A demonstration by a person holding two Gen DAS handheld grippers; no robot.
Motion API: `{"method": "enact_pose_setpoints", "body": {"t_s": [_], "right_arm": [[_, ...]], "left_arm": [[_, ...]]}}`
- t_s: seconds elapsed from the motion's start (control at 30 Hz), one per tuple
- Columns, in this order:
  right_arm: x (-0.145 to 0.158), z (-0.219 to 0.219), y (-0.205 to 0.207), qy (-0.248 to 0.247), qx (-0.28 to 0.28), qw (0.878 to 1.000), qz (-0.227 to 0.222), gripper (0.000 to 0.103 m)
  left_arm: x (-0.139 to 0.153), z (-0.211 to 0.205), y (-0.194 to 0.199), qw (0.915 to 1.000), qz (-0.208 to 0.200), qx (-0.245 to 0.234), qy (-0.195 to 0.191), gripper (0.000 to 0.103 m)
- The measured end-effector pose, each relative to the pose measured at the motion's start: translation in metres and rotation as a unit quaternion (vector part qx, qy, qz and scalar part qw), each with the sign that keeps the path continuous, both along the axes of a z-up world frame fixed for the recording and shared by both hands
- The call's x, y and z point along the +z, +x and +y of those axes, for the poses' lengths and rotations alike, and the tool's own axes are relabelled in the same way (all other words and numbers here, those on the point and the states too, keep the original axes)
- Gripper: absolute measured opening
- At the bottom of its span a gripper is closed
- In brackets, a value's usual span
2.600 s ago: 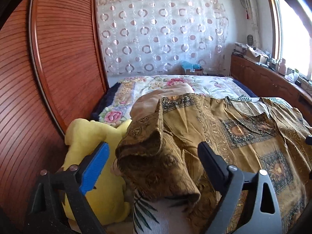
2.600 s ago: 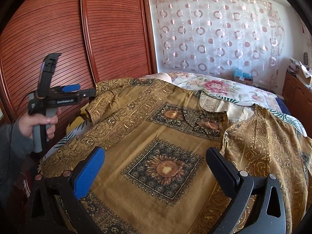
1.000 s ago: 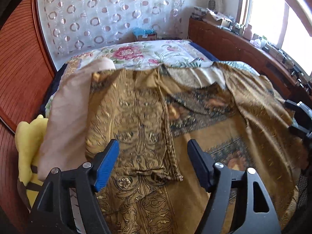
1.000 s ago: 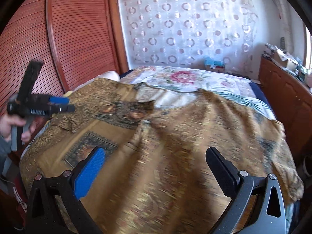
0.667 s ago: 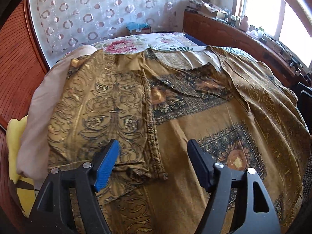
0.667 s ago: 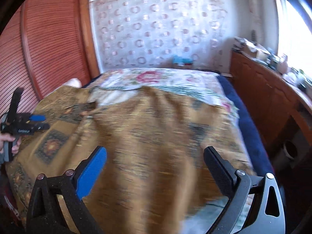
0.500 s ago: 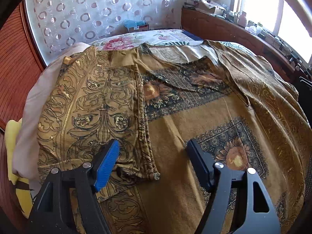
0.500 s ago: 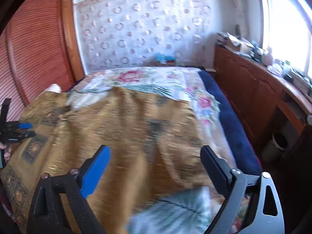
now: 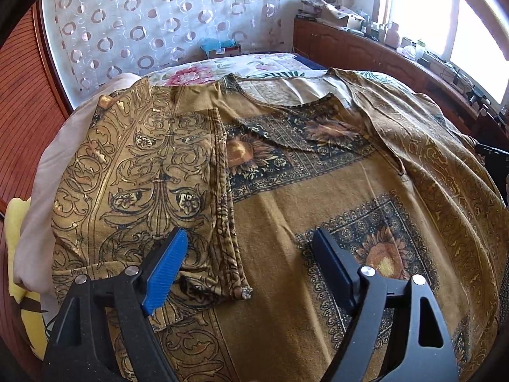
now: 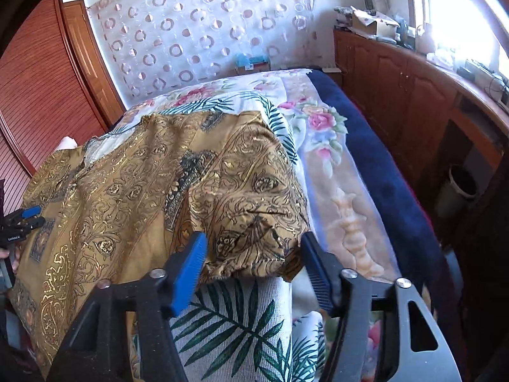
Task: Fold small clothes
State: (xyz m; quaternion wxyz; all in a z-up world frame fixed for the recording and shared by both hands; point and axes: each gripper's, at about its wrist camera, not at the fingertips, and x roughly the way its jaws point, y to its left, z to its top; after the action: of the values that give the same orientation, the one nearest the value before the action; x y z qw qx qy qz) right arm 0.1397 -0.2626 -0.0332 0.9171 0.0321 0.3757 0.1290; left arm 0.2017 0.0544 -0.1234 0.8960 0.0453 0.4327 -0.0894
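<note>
1 gold-and-brown patterned shirt (image 9: pixel 286 197) lies spread across a bed, its 1 near sleeve (image 9: pixel 149 178) folded inward over the body. In the right wrist view the other sleeve (image 10: pixel 248 210) drapes in a rumpled heap over a leaf-print pillow (image 10: pixel 235 324). 2 sunflower panels show clearly on the shirt front; a third is partly covered by the folded sleeve.

2 grippers are in view. The left gripper (image 9: pixel 251 264) hovers over the shirt with its jaws spread wide and nothing between them, 1 blue pad (image 9: pixel 165 270) above the folded sleeve's hem. The right gripper (image 10: pixel 251 270) is also spread apart, its fingers flanking the bunched sleeve cuff; whether either pad touches the cloth cannot be told.

Under the shirt lies 1 floral bedspread (image 10: pixel 321 146) over a navy blanket (image 10: pixel 381 172). 1 pinkish pillow (image 9: pixel 47 172) bulges beneath the shirt's left edge, and 1 yellow plush toy (image 9: pixel 19 254) is cut off at the frame. Behind stand 1 circle-patterned curtain (image 9: pixel 152 22), 1 louvred wooden wardrobe (image 10: pixel 41 89) and 1 low wooden cabinet (image 10: pixel 423 95); the items on top are too washed out by window glare to count.
</note>
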Motion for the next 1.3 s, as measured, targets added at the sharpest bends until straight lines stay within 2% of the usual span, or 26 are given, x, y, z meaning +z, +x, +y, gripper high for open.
{"method": "enact_pose_setpoints", "body": {"t_s": [0.07,0.1,0.17,0.2,0.23,0.33,0.43,0.5,0.63,0.73,0.83,0.93,1.1,1.2,1.23,1.27,1.3], "right_arm": [[-0.003,0.006,-0.004,-0.002,-0.001,1.0,0.005,0.042],[-0.003,0.003,-0.005,-0.006,-0.003,1.0,0.004,0.04],[-0.003,0.008,-0.013,-0.024,-0.008,1.0,-0.001,0.027],[-0.002,0.011,-0.015,-0.03,-0.008,1.0,-0.004,0.025],[-0.002,0.016,-0.02,-0.033,-0.004,0.999,-0.008,0.017],[0.008,0.019,-0.033,-0.054,0.007,0.998,-0.021,0.011],[0.019,0.029,-0.042,-0.066,0.015,0.997,-0.044,0.01],[0.029,0.021,-0.053,-0.074,0.022,0.995,-0.066,0.01],[0.05,0.066,-0.065,-0.089,0.064,0.986,-0.122,0.01],[0.056,0.097,-0.08,-0.089,0.113,0.98,-0.14,0.01],[0.048,0.131,-0.095,-0.09,0.157,0.974,-0.134,0.01],[0.026,0.158,-0.106,-0.088,0.188,0.973,-0.103,0.01],[0.001,0.166,-0.12,-0.085,0.199,0.974,-0.066,0.01],[-0.001,0.157,-0.106,-0.076,0.195,0.976,-0.059,0.026],[0.001,0.155,-0.107,-0.074,0.193,0.977,-0.059,0.038],[0.003,0.151,-0.102,-0.07,0.192,0.977,-0.057,0.044],[0.006,0.14,-0.082,-0.057,0.195,0.978,-0.056,0.044]], "left_arm": [[0.0,0.001,0.0,1.0,0.0,0.0,0.0,0.082],[0.0,0.0,0.0,1.0,0.0,0.001,0.0,0.082],[-0.001,0.0,0.001,1.0,0.0,0.001,-0.001,0.083],[-0.001,0.0,0.0,1.0,0.0,0.001,-0.001,0.083],[-0.001,0.0,0.0,1.0,0.0,0.001,0.0,0.083],[-0.001,0.0,0.0,1.0,0.0,0.001,0.0,0.083],[-0.001,0.001,0.0,1.0,0.001,0.0,-0.001,0.084],[-0.001,0.0,0.0,1.0,0.001,-0.002,0.0,0.086],[-0.003,-0.003,0.002,0.9999,0.006,-0.011,0.0,0.092],[-0.005,-0.009,0.003,0.9997,0.013,-0.023,0.004,0.102],[-0.005,-0.009,0.004,0.9997,0.014,-0.022,0.002,0.102],[-0.005,-0.009,0.004,0.9997,0.014,-0.022,0.003,0.103],[-0.005,-0.009,0.004,0.9997,0.014,-0.021,0.003,0.103],[-0.005,-0.009,0.003,0.9998,0.012,-0.016,0.003,0.103],[-0.004,-0.009,0.002,0.9999,0.01,-0.011,0.005,0.103],[-0.002,-0.008,0.0,1.0,0.002,-0.003,0.007,0.103],[0.001,-0.007,-0.003,1.0,-0.007,0.001,0.003,0.103]]}}
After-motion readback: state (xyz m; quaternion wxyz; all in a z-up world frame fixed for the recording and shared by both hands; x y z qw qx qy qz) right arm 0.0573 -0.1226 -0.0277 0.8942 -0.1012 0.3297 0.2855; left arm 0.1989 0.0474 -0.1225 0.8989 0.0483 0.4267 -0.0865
